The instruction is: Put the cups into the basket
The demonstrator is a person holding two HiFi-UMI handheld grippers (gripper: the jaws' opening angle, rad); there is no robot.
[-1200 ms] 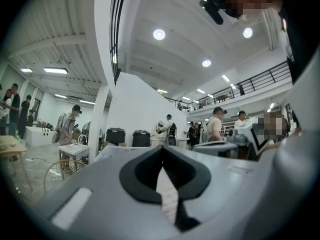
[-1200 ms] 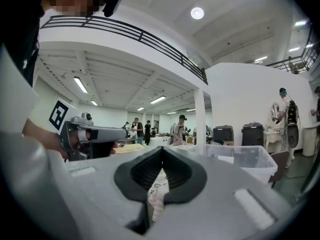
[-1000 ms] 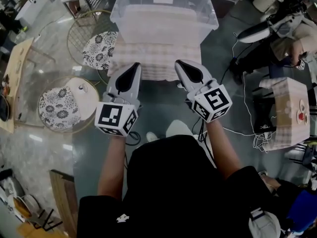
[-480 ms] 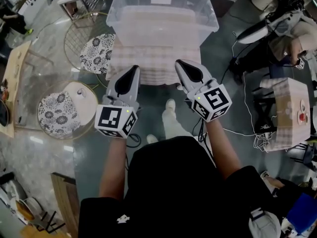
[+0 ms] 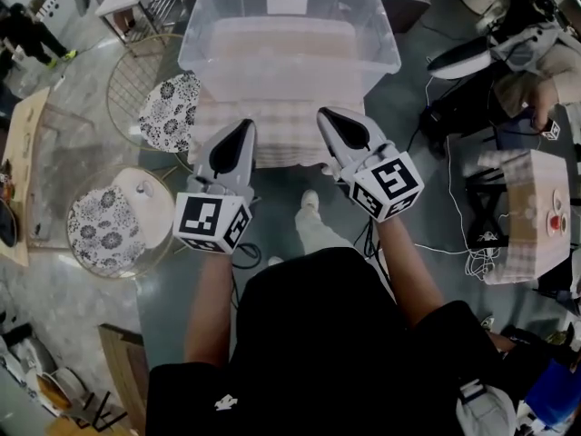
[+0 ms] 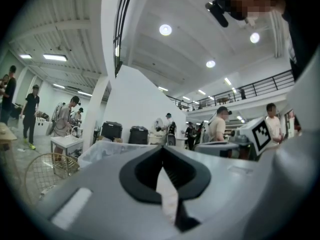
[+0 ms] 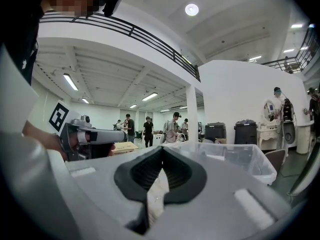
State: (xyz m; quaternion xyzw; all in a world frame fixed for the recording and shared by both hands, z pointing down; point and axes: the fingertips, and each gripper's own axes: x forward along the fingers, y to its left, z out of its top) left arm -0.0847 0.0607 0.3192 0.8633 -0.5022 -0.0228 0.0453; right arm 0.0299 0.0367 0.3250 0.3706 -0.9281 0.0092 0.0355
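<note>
Left tool (image 5: pixel 241 127) and right tool (image 5: pixel 327 116) both closed, empty, at worktop (image 5: pixel 272 139) near edge. Clear plastic bin (image 5: pixel 290 25) looks light and stiff. No cups in view, so grip point unknown.

Head view looks steeply down; both gripper views face forward, slightly upward, all sharing the clear bin (image 5: pixel 289 7).

Left gripper (image 5: pixel 243 127) closed; right gripper (image 5: pixel 327 116) closed
</note>
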